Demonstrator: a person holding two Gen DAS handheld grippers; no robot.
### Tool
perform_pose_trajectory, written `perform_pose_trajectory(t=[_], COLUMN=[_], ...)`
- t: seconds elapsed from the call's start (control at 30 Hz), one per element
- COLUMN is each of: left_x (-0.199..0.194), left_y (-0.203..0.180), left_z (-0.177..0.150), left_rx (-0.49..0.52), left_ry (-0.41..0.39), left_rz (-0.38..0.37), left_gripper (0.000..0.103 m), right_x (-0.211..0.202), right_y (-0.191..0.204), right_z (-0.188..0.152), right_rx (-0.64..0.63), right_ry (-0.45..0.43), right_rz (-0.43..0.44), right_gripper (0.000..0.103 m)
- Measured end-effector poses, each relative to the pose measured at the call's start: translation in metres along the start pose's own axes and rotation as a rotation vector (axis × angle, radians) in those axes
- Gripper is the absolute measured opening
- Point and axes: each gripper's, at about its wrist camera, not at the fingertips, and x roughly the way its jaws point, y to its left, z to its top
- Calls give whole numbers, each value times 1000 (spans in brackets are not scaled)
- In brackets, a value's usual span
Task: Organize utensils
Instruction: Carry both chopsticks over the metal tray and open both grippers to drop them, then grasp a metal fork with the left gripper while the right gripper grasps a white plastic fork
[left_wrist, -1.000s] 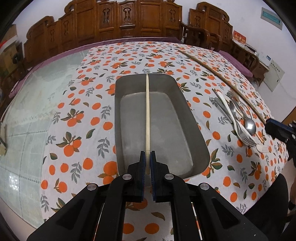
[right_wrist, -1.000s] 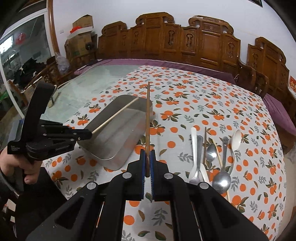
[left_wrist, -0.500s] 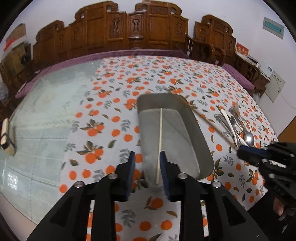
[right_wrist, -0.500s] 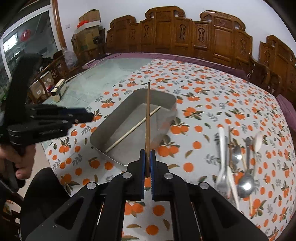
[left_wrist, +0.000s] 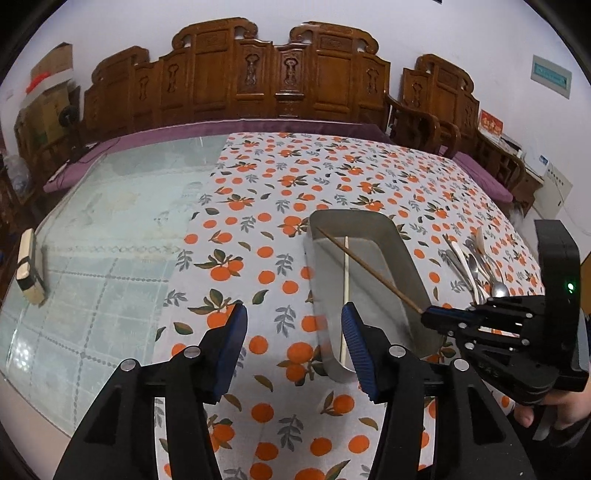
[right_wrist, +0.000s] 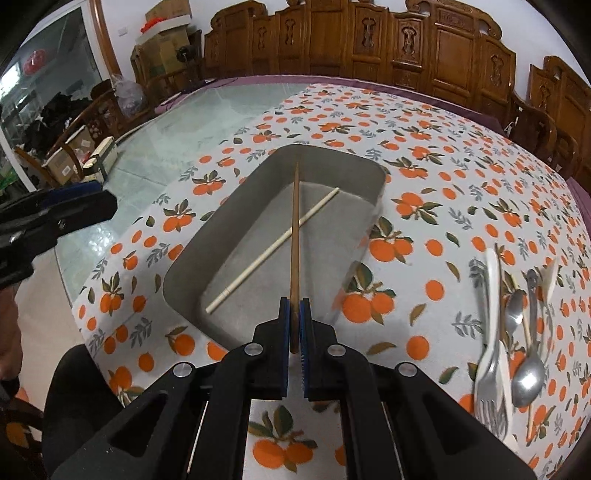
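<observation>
Carved wooden chairs (left_wrist: 280, 77) line the far wall behind a large worktop, part bare glass, part under an orange-print tablecloth (right_wrist: 424, 155).

Item: metal tray (right_wrist: 192, 254), on the cloth toward the near edge, holding one pale chopstick (right_wrist: 275, 249) lying diagonally on its floor.

Item: dark brown chopstick (right_wrist: 294, 236), clamped at its near end in the right gripper (right_wrist: 293, 332), jaws closed tight on it, tip raised over the tray's far wall.

Item: left gripper (left_wrist: 293, 341), jaws opening, nothing between them; it hangs over the cloth beside the tray's near left corner, tilted downward.

Item: loose cutlery pile (right_wrist: 513, 332) of fork, spoons and a white utensil, near the cloth's right edge.

Step in hand, as judged: depositing the second chopstick. Next move calls for lowering the stick alongside the pale one, then releasing. Right hand pitched steeply down, aimed along the tray's length.
</observation>
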Motion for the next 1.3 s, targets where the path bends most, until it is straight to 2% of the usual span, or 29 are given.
perform_pose_trajectory(t=[0.2, 0.27, 0.37, 0.5, 0.57, 0.63, 0.9, 0.97, 1.13, 1.3], left_x=[-4, -7, -10, -15, -19, -21, -14, -10, 2, 19], left_y=[6, 7, 6, 1, -6, -12, -70, -88, -132, -166], left_z=[1, 2, 3, 4, 4, 3, -1, -1, -3, -10], left_rx=[-11, -14, -11, 1, 13, 21, 88, 102, 135, 154], left_ry=[-15, -28, -43, -60, -75, -84, -66, -61, -47, -18], left_rz=[7, 10, 15, 17, 18, 15, -47, -71, -127, -163], left_gripper=[52, 67, 67, 68, 74, 76, 77, 77, 77, 77], right_x=[11, 11, 7, -9, -24, -42, -103, -114, -126, -126], right_y=[4, 5, 4, -2, -10, -22, -95, -118, -159, -179], right_z=[5, 5, 5, 1, -3, -12, -60, -75, -102, -115], right_rx=[22, 24, 26, 18, 14, 7, 22, 32, 98, 120], right_ry=[12, 5, -9, -46, -75, -100, -131, -130, -132, -130], right_rz=[38, 53, 80, 90, 88, 76, -27, -69, -105, -117], right_gripper=[8, 9, 9, 9, 9, 9, 11, 17, 21, 23])
